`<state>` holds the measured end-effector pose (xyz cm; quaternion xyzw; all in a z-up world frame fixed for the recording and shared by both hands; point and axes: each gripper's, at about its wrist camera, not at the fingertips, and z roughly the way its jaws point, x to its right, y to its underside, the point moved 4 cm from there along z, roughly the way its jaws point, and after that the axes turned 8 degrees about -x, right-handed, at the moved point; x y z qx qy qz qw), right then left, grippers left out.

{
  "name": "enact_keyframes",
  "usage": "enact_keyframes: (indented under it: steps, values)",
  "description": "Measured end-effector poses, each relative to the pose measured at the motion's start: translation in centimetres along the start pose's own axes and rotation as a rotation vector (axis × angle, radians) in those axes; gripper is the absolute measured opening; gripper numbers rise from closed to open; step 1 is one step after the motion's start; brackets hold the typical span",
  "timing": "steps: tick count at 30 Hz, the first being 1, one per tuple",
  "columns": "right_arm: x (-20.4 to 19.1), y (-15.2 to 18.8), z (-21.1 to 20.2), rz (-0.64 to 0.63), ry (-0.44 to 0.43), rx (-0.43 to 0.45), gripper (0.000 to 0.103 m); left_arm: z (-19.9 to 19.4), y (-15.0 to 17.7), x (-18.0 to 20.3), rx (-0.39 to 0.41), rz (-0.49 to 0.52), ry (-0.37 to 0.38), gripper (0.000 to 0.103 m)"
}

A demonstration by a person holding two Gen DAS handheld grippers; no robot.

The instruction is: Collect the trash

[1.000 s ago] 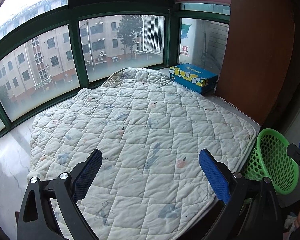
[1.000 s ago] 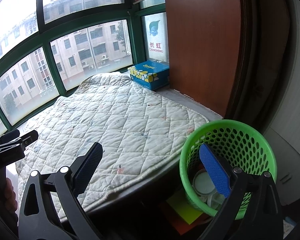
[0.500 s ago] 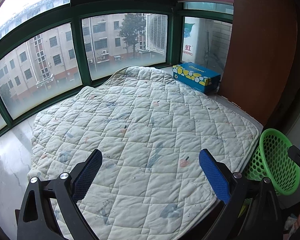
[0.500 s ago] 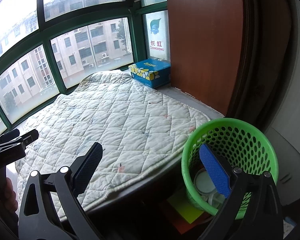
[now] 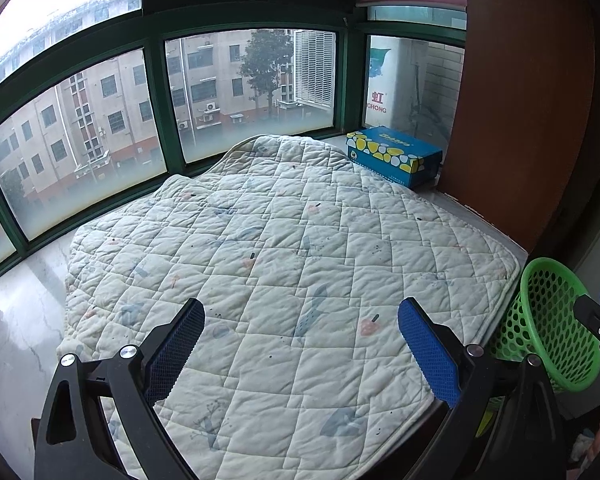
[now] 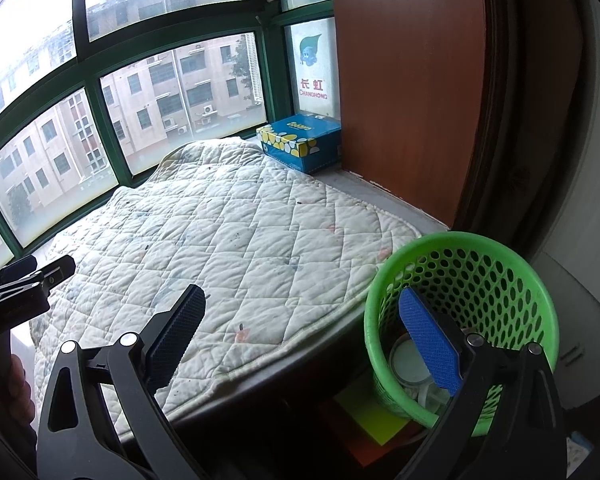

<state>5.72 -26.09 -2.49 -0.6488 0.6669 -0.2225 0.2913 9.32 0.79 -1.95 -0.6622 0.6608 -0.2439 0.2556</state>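
The green perforated plastic wastebasket [image 6: 464, 312] is standing on the floor just beside the sill's right edge, with pale round lids or cups [image 6: 410, 362] lying inside. No loose trash is showing on the white quilted pad [image 5: 284, 280]. The right gripper [image 6: 304, 332] is hanging wide open and empty over the basket rim; the left gripper [image 5: 300, 340] is gaping empty above the pad. A good move is probably scanning toward the blue patterned tissue box [image 5: 396, 156] before withdrawing.
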Motion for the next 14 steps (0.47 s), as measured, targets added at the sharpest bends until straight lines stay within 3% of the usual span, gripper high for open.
enact_keyframes:
  steps: [14]
  values:
    - [-0.06,0.20,0.32,0.006,-0.006,-0.009,0.096,0.28,0.11,0.10,-0.012,-0.007,-0.013,0.094]
